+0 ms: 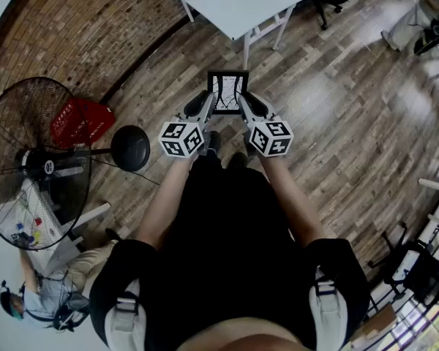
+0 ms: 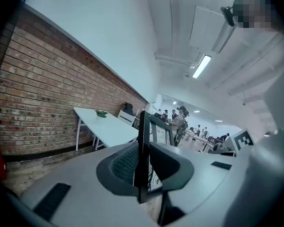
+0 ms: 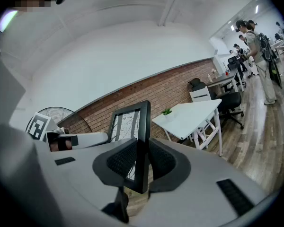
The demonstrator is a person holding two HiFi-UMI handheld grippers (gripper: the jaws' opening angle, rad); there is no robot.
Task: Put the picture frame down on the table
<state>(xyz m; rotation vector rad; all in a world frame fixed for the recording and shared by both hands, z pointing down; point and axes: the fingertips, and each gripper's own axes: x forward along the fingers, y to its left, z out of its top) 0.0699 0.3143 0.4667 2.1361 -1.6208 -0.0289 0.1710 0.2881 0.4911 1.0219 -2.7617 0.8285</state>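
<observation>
**Black frame held by both tongs, short of the tabletop**

Grips the picture frame (image 1: 227, 93) upright in mid-air over the wooden floor (image 1: 336, 123): left tongs (image 2: 143, 169) clamped on its left edge, right tongs (image 3: 141, 167) clamped on its right edge. Needs carrying forward to the white tabletop (image 1: 241, 9), ahead and not yet beneath the frame. Best done by moving both tongs together and level, avoiding any twist, setting the bottom edge on bare surface away from the small plant (image 3: 167, 111), and letting go only once settled. Shows the gap to the tabletop only from the head view; shows the ribbed pads (image 3: 120, 160) pressing both faces of the black edge only from the gripper views.
</observation>
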